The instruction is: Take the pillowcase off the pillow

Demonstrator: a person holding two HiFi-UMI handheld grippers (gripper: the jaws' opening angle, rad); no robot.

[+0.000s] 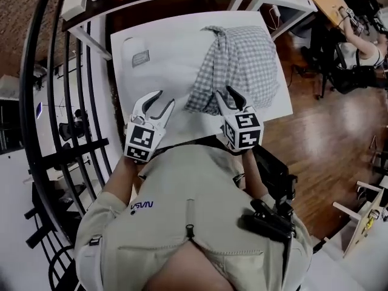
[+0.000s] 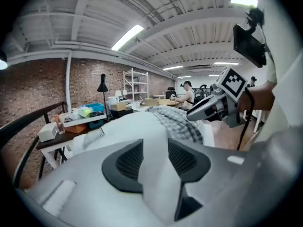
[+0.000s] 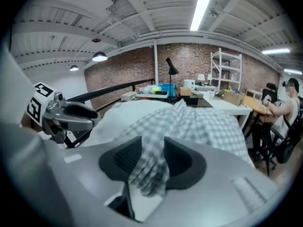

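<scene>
Pillowcase position: the grey-and-white checked fabric lies bunched on the right half of the table. It runs from close to the far edge almost to the near edge. Its surface is creased, with a gathered peak at its far left corner.

Pillow position: the white body lies exposed on the left half of the table, touching the pillowcase along its right side. A small grey label sits on it near the far left corner. The views do not show whether any part of the pillow is inside the checked fabric.

Left gripper: positioned over the near edge of the table, above bare pillow and just beside the left border of the pillowcase. The jaws stand moderately apart. Nothing is between them; only the white pillow surface shows beyond the gap.

Right gripper: positioned at the near border of the pillowcase. The jaws stand apart. A loose fold of checked fabric hangs in the gap, and the pads are not clamped on it.
</scene>
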